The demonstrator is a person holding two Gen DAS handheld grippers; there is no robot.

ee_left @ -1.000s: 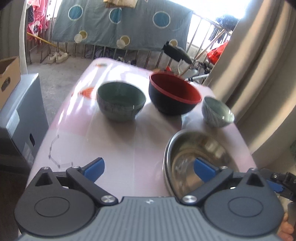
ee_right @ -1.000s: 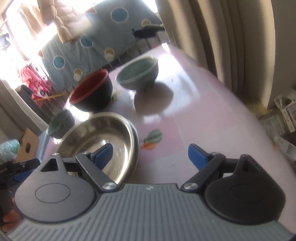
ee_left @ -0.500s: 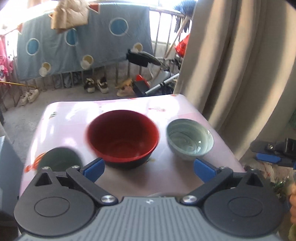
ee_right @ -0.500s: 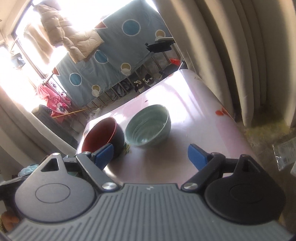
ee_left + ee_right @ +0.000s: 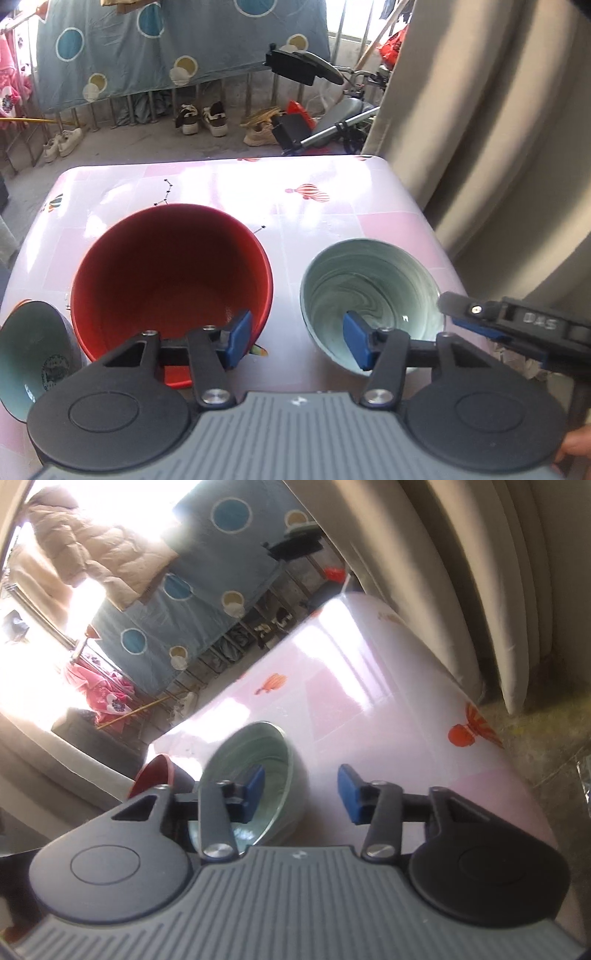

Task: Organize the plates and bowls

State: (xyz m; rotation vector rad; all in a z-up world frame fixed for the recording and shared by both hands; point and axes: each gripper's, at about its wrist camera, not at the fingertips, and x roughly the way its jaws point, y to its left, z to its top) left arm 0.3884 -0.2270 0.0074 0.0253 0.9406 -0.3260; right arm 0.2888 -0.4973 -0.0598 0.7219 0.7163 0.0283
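- Left wrist view, far left edge: a grey-green bowl sits at the near corner of the pink table, its rim tipped toward the lens by the fisheye. It lies just beside the next bowl along; I cannot tell if the two touch.
- Next comes the red bowl, upright, the largest one in sight. Being the widest, it looks like the natural base for a nested stack.
- Left gripper hangs over the gap between the red bowl and its right neighbour, jaws spread and grasping nothing. Its left pad overlaps the red rim in the picture, which suggests the rim is the hold being lined up, though contact cannot be confirmed.
- Right of centre stands the pale marbled bowl, upright, apart from the red one. It is smaller, so it would drop inside the red bowl easily.
- Far right, the right gripper reaches in beside the marbled bowl.
- Right wrist view: the right gripper is released and empty, one pad over the interior of the marbled bowl and the other outside it, straddling the wall as if to pinch the rim.
- Both tools seem poised for rim grasps; no bowl is stacked yet.
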